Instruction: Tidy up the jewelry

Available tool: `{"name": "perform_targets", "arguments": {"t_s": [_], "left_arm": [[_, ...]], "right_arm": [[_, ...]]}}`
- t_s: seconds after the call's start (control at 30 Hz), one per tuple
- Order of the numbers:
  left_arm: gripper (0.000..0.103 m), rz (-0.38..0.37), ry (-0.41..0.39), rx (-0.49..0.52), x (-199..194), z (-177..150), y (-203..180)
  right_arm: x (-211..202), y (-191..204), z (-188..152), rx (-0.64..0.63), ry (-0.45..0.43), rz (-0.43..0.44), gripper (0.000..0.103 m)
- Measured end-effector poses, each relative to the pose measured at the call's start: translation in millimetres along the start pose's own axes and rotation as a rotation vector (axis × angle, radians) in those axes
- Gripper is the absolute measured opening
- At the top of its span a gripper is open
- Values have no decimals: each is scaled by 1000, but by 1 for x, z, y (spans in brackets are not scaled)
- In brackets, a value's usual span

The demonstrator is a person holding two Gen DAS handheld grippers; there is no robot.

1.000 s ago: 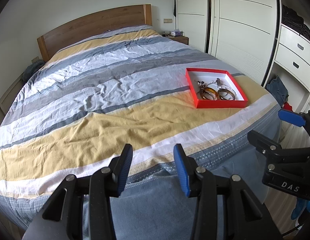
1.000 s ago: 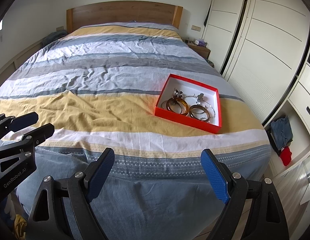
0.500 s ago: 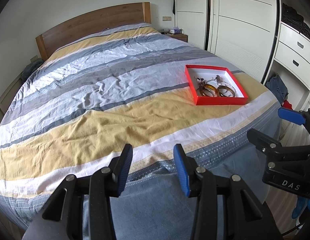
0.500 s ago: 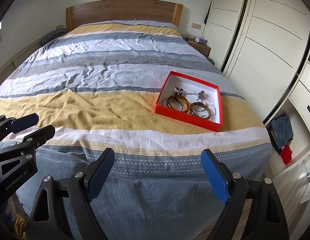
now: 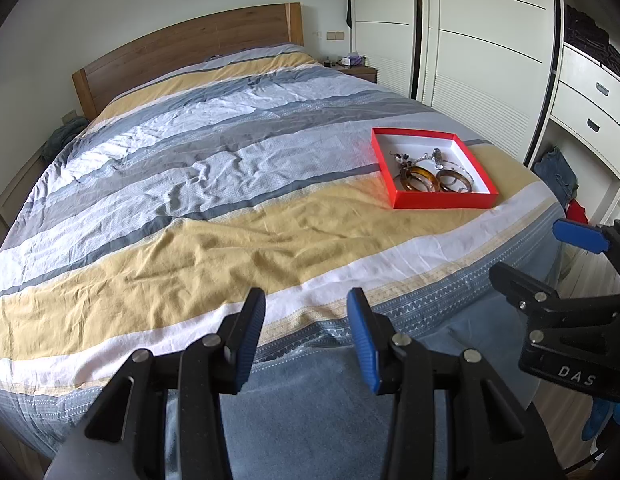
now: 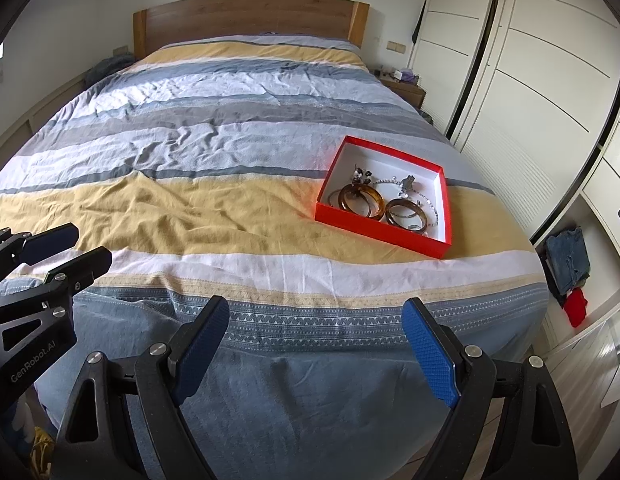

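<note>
Item, left gripper (image 5: 306,334): jaws released, moderate gap, nothing between them, held off the foot of the striped bed (image 5: 230,200). Item, right gripper (image 6: 316,344): jaws released wide, likewise bare. Item, red box (image 6: 380,236): ahead and right of both jaw pairs, well apart, holding amber bangles (image 6: 360,200) and tangled chains (image 6: 406,188). We judge this scene fits either sorting ahead or jewelry already gathered; we cannot tell which.

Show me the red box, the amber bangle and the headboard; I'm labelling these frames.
red box (image 6: 374,232), right wrist view, near outer wall.
amber bangle (image 6: 376,197), right wrist view, right side of the band.
headboard (image 6: 250,20), right wrist view, middle of the wooden panel.
</note>
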State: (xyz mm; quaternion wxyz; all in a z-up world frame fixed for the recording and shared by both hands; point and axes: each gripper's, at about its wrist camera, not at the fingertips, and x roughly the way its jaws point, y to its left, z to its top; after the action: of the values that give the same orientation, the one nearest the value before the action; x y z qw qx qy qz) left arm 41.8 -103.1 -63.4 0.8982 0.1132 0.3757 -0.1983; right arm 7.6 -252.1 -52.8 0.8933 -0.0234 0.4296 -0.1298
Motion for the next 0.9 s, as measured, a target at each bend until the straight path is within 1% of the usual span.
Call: {"name": "perform_targets", "arguments": {"t_s": [0.43, 0.47, 0.63, 0.9], "left_arm": [[41, -1, -1, -3, -1, 0, 2], [41, -1, -2, -4, -2, -4, 1], [41, 1, -1, -3, -1, 2, 3], [41, 22, 5, -2, -5, -5, 1]], "right_arm": [[0, 1, 1, -8, 7, -5, 87], [0, 2, 1, -9, 6, -7, 87], [0, 1, 1, -9, 11, -9, 87], [-3, -2, 2, -11, 15, -19, 87]]}}
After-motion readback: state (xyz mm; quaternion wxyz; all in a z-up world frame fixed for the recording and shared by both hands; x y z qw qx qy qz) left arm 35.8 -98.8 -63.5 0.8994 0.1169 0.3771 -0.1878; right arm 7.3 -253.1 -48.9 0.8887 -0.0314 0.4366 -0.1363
